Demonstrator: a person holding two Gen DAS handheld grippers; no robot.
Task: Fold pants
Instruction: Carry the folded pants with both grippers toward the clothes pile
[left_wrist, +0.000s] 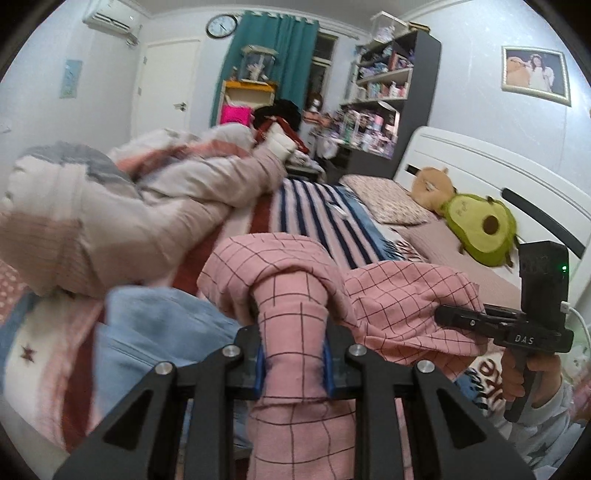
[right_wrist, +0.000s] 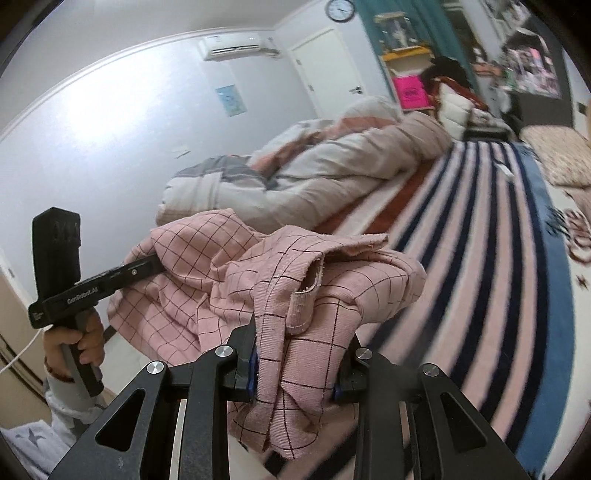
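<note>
A pair of pink cotton pants with a dark thin grid pattern (left_wrist: 291, 332) is held bunched up above a bed covered by a pink, white and navy striped blanket (left_wrist: 317, 210). In the left wrist view, the left gripper (left_wrist: 293, 363) is seen clamped on a thick roll of the pink fabric, which is pinched between its two blue-padded fingers (left_wrist: 259, 365) and spills down over the black linkage below. To the right in that view, the right gripper (left_wrist: 448, 314) is seen from the side, its black fingers buried in a fold of the same garment, and its handle is grasped by the person's right hand (left_wrist: 532, 376). In the right wrist view, the right gripper (right_wrist: 295, 365) is shown closed on a doubled wad of the checked cloth (right_wrist: 303, 306), with a raw hem edge turned up just above the jaws. The left gripper (right_wrist: 147, 267) appears at the left of that view, its tips hidden in the fabric, and its handle is gripped by the left hand (right_wrist: 79, 341). The cloth hangs slack between the two grippers. A rumpled beige and grey quilt (right_wrist: 314, 173) is heaped along the far side of the bed, and a green avocado-shaped plush toy (left_wrist: 480, 229) lies near the white headboard (left_wrist: 480, 166).
</note>
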